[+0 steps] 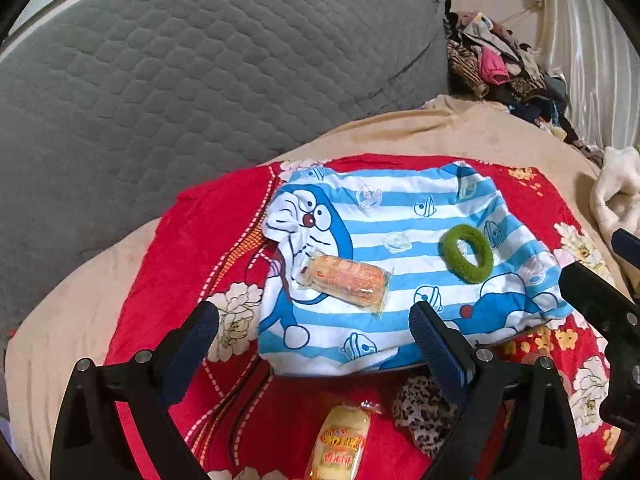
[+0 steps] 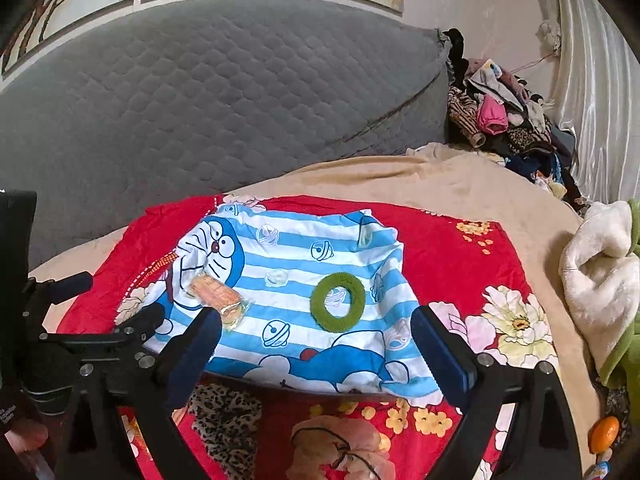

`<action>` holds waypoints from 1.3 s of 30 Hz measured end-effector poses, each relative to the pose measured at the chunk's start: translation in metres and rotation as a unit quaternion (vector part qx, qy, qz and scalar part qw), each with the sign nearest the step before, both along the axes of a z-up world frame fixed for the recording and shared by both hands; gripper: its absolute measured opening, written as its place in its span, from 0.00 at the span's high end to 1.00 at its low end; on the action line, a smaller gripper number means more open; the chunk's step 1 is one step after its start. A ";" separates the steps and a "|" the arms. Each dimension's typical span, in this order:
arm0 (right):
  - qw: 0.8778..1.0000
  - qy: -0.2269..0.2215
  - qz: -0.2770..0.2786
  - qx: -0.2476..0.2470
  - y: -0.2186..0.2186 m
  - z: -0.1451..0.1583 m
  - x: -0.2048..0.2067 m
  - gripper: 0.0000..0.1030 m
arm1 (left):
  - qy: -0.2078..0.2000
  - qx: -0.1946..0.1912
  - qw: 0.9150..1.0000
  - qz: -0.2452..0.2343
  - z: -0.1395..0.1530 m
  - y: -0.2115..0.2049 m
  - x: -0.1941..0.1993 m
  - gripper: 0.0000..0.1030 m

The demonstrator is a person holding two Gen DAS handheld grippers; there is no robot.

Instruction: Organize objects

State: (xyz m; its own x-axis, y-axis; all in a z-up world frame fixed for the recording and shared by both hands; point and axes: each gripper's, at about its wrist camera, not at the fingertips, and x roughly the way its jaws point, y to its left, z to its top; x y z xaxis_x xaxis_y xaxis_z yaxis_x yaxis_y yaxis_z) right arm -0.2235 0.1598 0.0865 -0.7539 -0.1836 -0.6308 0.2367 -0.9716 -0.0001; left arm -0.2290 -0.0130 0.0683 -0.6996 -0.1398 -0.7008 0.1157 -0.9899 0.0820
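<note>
Lying across the red floral sheet (image 1: 168, 248) on your bed is the blue-striped cartoon cloth (image 1: 400, 208), the landmark here. On its left part rests a wrapped snack (image 1: 348, 283); toward its right sits the green hair tie (image 2: 338, 302). Just below its near edge lie a leopard-print scrunchie (image 1: 424, 412) and a yellow bread pack (image 1: 340, 444). Your left claw (image 1: 316, 328) and right claw (image 2: 316, 336) both hover above its near edge, fingers spread wide, gripping nothing.

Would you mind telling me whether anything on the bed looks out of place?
The striped cartoon cloth lies rumpled at its left edge, with a wrapped snack and a green hair tie on it. A second snack lies off it.
</note>
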 end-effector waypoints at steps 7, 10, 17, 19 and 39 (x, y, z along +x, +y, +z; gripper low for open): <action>1.000 0.011 -0.005 -0.005 0.004 0.021 0.020 0.07 | 0.010 -0.001 1.000 0.000 0.016 -0.001 0.022 0.07; 1.000 0.018 -0.004 -0.007 0.004 0.031 0.030 0.07 | 0.016 -0.001 1.000 0.000 0.025 -0.001 0.033 0.07; 0.999 0.034 -0.003 -0.006 0.004 0.050 0.055 0.03 | 0.035 0.005 0.999 -0.007 0.048 0.002 0.055 0.07; 0.999 0.038 -0.002 -0.008 0.005 0.054 0.062 0.03 | 0.040 0.004 0.999 -0.006 0.054 0.003 0.063 0.07; 0.998 0.057 -0.002 -0.003 0.014 0.076 0.112 0.01 | 0.035 0.021 0.999 -0.010 0.056 -0.008 0.106 0.00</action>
